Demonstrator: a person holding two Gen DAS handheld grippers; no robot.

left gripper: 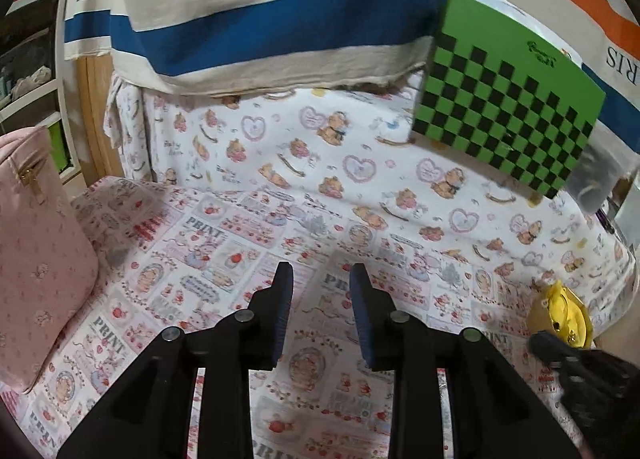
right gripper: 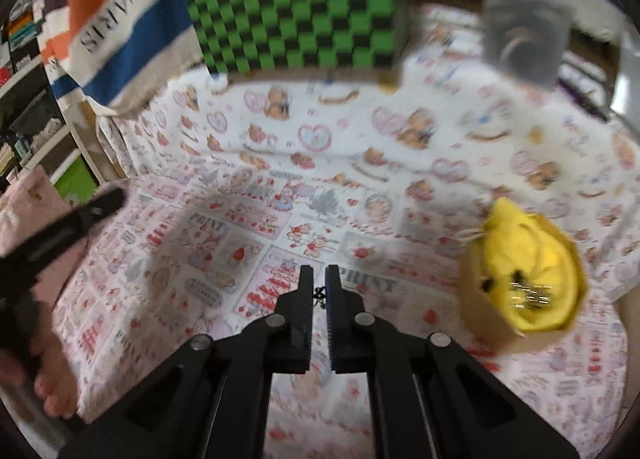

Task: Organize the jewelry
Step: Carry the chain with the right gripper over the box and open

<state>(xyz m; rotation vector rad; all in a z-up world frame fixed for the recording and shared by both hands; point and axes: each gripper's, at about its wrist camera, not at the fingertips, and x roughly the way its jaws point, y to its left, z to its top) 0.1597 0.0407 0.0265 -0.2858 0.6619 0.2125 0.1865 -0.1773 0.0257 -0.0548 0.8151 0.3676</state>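
My right gripper [right gripper: 319, 275] hovers over the printed cloth, shut on a small dark beaded piece of jewelry [right gripper: 319, 294] that hangs between its pads. To its right stands a round tan box [right gripper: 480, 299] with a yellow lining [right gripper: 524, 255] and gold jewelry [right gripper: 528, 296] inside; the same box [left gripper: 560, 307] shows at the right edge of the left wrist view. My left gripper [left gripper: 320, 279] is open above the cloth with nothing between its fingers.
A pink zipped bag [left gripper: 36, 259] lies at the left. A green and black checkered box [left gripper: 508, 99] stands at the back right, a grey see-through pouch [right gripper: 524, 43] beside it. A striped PARIS cloth [left gripper: 260, 19] hangs behind. A person's toes [right gripper: 52, 387] show at bottom left.
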